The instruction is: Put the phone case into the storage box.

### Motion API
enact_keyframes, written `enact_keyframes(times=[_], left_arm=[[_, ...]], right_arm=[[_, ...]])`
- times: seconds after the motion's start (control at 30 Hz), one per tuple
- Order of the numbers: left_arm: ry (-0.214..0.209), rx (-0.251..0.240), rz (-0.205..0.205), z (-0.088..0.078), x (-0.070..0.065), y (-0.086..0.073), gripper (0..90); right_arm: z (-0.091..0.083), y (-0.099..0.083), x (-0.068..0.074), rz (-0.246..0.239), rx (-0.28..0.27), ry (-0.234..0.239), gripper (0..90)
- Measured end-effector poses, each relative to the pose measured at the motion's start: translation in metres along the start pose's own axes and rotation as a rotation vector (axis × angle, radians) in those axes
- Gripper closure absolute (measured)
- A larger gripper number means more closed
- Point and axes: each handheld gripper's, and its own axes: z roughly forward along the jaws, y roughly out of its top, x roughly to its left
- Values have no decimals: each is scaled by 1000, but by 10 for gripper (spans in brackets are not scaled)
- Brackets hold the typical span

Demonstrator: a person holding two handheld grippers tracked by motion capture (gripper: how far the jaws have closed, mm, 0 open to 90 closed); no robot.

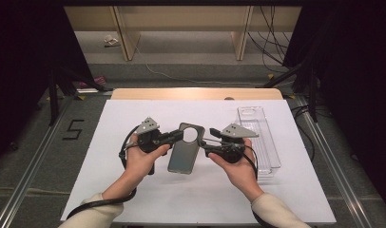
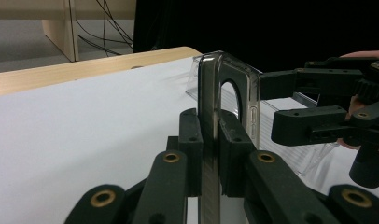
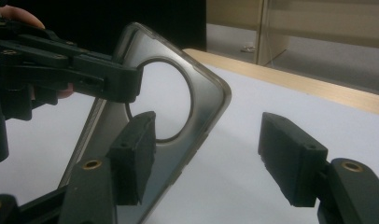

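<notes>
High view: the phone case (image 1: pixel 184 151), a clear smoky shell with a round camera cut-out, is held just above the white sheet (image 1: pixel 134 199) on the bench (image 1: pixel 196 93), between the two hands and left of the clear plastic tray (image 1: pixel 260 137). The left gripper (image 1: pixel 174 136) pinches the case's left edge beside the cut-out; the right gripper (image 1: pixel 211 141) comes in level from the case's right side. Both forearms rise from the near edge, wrists bent inward toward the case. Left gripper view: the jaws are clamped flat on the case wall (image 2: pixel 211 140), which stands upright and edge-on between them; the right gripper (image 2: pixel 290 105) waits just beyond the case. Right gripper view: the jaws stand partly apart, not pressing anything; one pad (image 3: pixel 131 156) sits in front of the case (image 3: pixel 201 121), the other (image 3: pixel 290 158) well off its right edge. Judgement: to take the case cleanly, the right gripper should straddle the right rim squarely, both pads over the wall, before it shuts; the left grip should stay firm and motionless meanwhile, or the soft shell may twist.
</notes>
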Motion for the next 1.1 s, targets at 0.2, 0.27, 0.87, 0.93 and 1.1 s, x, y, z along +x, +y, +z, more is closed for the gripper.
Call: enact_keyframes(times=[0.2,0.27,0.87,0.93,1.1], left_arm=[[-2,1,3,1,0,0,811],[0,-1,2,0,-1,0,811],[3,-9,0,1,-2,1,811],[4,-10,1,0,-2,1,811],[7,-15,2,1,-3,0,811]], right_arm=[[1,1,0,6,-11,5,440],[2,2,0,7,-17,7,444],[2,5,-1,38,-37,0,577],[3,5,-1,43,-38,-2,587],[4,4,-1,43,-35,0,612]])
